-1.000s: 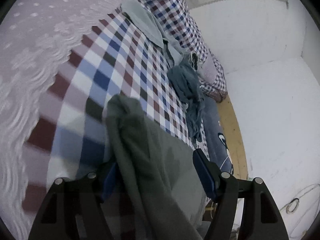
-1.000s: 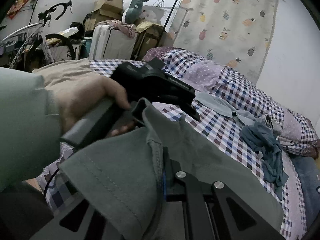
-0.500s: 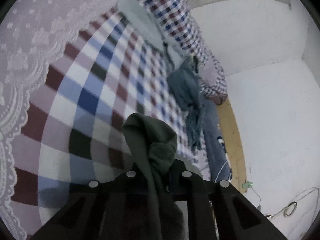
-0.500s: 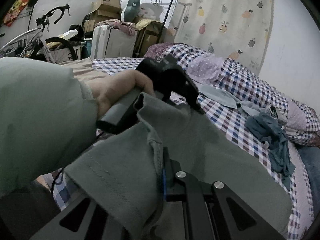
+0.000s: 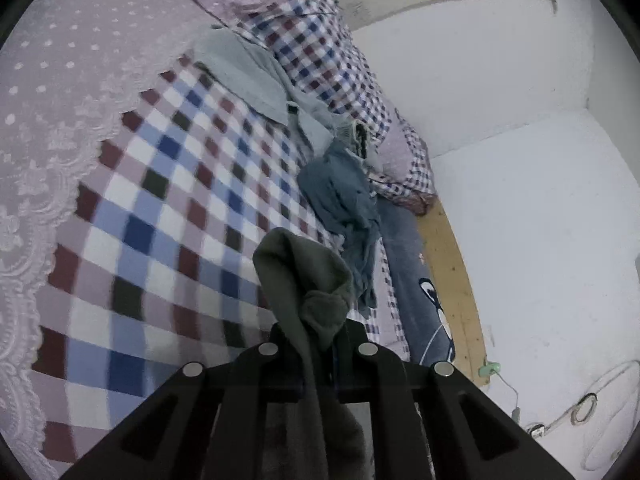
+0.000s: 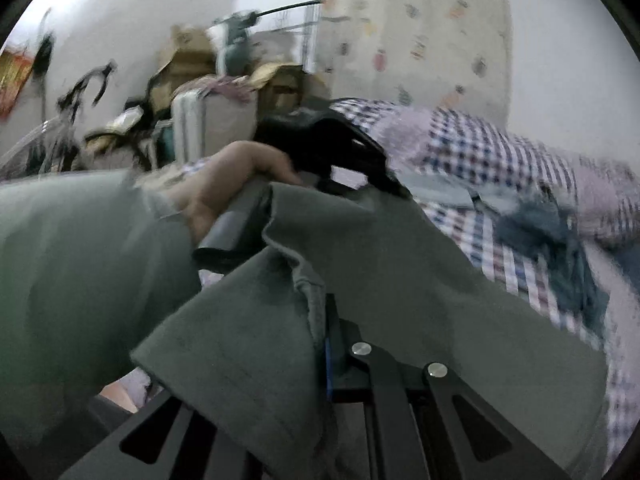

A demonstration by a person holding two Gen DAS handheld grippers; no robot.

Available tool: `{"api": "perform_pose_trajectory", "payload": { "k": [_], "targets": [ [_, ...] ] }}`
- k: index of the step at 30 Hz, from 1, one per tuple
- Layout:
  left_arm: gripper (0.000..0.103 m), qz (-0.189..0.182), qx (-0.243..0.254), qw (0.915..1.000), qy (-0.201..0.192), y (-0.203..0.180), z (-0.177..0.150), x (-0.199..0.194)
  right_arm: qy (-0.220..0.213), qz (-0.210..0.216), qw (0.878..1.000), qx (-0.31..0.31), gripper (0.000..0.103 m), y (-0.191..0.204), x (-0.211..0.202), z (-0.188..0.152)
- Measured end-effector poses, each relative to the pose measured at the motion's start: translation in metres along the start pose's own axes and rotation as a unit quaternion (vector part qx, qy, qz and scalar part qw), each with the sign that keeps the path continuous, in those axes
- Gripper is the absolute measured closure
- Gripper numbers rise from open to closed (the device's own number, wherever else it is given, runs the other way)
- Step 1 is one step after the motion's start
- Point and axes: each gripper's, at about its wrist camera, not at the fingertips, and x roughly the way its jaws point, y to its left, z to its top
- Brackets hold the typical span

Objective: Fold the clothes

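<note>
A grey-green garment [image 5: 308,280] bunches up out of my left gripper [image 5: 314,340], whose jaws are shut on a fold of it above the checked bedspread [image 5: 168,208]. In the right wrist view the same garment [image 6: 420,292] stretches across the frame, and my right gripper [image 6: 326,320] is shut on its hemmed edge. The other hand-held gripper [image 6: 332,152], gripped by a person's hand [image 6: 236,180], holds the far corner of the cloth. The right view is blurred.
A blue crumpled garment [image 5: 344,208] and a pale green one [image 5: 248,76] lie farther along the bed. A checked pillow [image 5: 328,60] sits by the white wall. Beside the bed are a wooden edge [image 5: 452,280], floor cables [image 5: 580,412], boxes and a suitcase [image 6: 208,120].
The left gripper went from open around the garment to shut on it and has lifted slightly. The right gripper has swung, blurring its view; the cloth stays stretched between both.
</note>
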Motion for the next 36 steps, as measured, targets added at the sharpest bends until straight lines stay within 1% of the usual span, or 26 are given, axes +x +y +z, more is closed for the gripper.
{"api": "perform_pose_trajectory", "payload": {
  "k": [2, 4, 9, 14, 17, 22, 25, 31, 34, 36],
  "targets": [
    [0.095, -0.010, 0.008, 0.9999, 0.003, -0.017, -0.001, 0.006, -0.002, 0.003, 0.999, 0.031, 0.100, -0.018, -0.012, -0.005],
    [0.095, -0.018, 0.017, 0.9996, 0.011, -0.041, -0.005, 0.017, -0.009, -0.006, 0.999, 0.049, 0.100, -0.034, -0.027, -0.009],
    [0.095, -0.024, 0.065, 0.9968, 0.040, -0.105, -0.025, 0.051, -0.017, -0.031, 0.996, 0.082, 0.100, -0.070, -0.070, -0.020],
    [0.095, -0.022, 0.080, 0.9941, 0.071, -0.137, -0.048, 0.103, -0.015, -0.063, 0.990, 0.127, 0.100, -0.115, -0.108, -0.040],
    [0.095, -0.020, 0.086, 0.9920, 0.090, -0.155, -0.062, 0.135, -0.009, -0.078, 0.984, 0.159, 0.100, -0.142, -0.120, -0.055],
    [0.095, 0.000, 0.082, 0.9889, 0.124, -0.168, -0.082, 0.188, 0.000, -0.093, 0.970, 0.225, 0.100, -0.185, -0.137, -0.081],
    [0.095, 0.011, 0.083, 0.9866, 0.140, -0.175, -0.095, 0.216, 0.004, -0.108, 0.963, 0.247, 0.100, -0.203, -0.147, -0.093],
    [0.095, 0.027, 0.086, 0.9809, 0.172, -0.187, -0.118, 0.269, 0.016, -0.142, 0.950, 0.279, 0.100, -0.227, -0.164, -0.111],
    [0.095, 0.046, 0.086, 0.9774, 0.187, -0.185, -0.130, 0.293, 0.033, -0.159, 0.942, 0.294, 0.100, -0.236, -0.168, -0.120],
    [0.094, 0.070, 0.088, 0.9756, 0.189, -0.177, -0.137, 0.304, 0.058, -0.170, 0.934, 0.307, 0.100, -0.241, -0.163, -0.130]
  ]
}}
